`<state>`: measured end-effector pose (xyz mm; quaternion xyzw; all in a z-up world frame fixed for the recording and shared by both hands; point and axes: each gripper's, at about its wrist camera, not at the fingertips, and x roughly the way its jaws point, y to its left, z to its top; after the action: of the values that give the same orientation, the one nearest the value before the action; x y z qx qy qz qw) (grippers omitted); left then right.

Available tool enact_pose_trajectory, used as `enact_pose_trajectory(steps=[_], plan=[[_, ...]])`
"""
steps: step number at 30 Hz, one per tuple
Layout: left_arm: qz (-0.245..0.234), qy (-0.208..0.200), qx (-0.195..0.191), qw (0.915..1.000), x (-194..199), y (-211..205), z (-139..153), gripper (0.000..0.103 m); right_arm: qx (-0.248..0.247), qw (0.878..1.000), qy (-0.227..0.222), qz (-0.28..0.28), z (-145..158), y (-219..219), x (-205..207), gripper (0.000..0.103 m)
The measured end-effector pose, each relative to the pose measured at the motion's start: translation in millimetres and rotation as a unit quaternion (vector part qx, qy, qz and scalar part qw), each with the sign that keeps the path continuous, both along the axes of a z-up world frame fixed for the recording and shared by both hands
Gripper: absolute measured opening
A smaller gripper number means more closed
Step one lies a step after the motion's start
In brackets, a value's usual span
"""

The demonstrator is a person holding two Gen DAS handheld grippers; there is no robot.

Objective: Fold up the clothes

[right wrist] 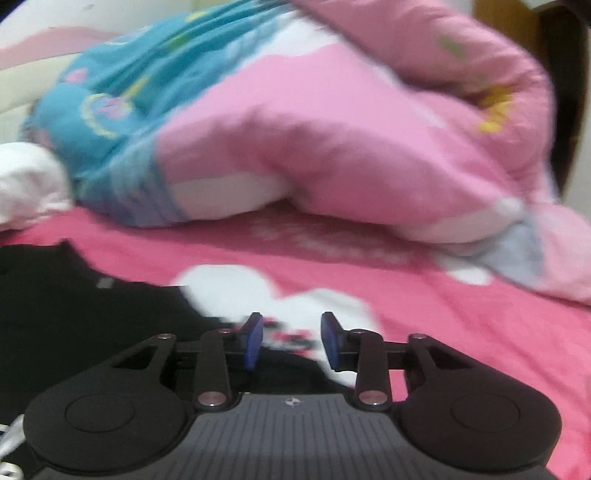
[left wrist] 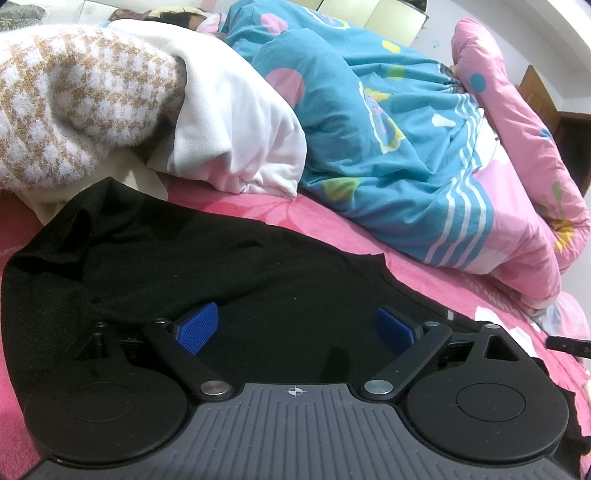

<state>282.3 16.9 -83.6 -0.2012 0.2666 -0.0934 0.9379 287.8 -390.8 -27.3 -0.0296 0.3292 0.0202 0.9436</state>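
Observation:
A black garment [left wrist: 166,266] lies spread on the pink bed sheet [left wrist: 424,280], with wrinkles along its far edge. My left gripper [left wrist: 295,326] hovers low over it, its blue pads [left wrist: 197,326] wide apart and nothing pinched between them. In the blurred right wrist view, the black garment [right wrist: 74,325] fills the lower left, and its edge runs under my right gripper [right wrist: 291,339]. That gripper's blue pads [right wrist: 255,339] stand partly apart. The white patch on the sheet [right wrist: 295,299] shows through the gap, and no cloth is clamped.
Behind the garment are a tan-and-white checked fuzzy sweater [left wrist: 74,103] and a white garment [left wrist: 240,129]. A bunched blue quilt [left wrist: 369,129] with a pink side [left wrist: 517,155] fills the back and right. Dark hair of a person [left wrist: 181,18] shows at the far end.

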Motion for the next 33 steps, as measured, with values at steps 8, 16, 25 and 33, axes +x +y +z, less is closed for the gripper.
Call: enact_pose_trajectory(steps=[8, 16, 25, 33], plan=[[0.0, 0.0, -0.002, 1.0, 0, 1, 0, 0.094, 0.099, 0.991, 0.087, 0.033, -18, 37, 56, 0.023], [0.0, 0.0, -0.004, 1.0, 1, 1, 0, 0.094, 0.073, 0.993, 0.087, 0.005, -21, 45, 76, 0.035], [0.001, -0.001, -0.005, 1.0, 1, 1, -1, 0.094, 0.062, 0.996, 0.068, -0.003, -37, 48, 95, 0.003], [0.001, -0.003, -0.009, 1.0, 0, 4, 0, 0.094, 0.126, 0.99, 0.008, -0.065, -7, 7, 69, 0.028]])
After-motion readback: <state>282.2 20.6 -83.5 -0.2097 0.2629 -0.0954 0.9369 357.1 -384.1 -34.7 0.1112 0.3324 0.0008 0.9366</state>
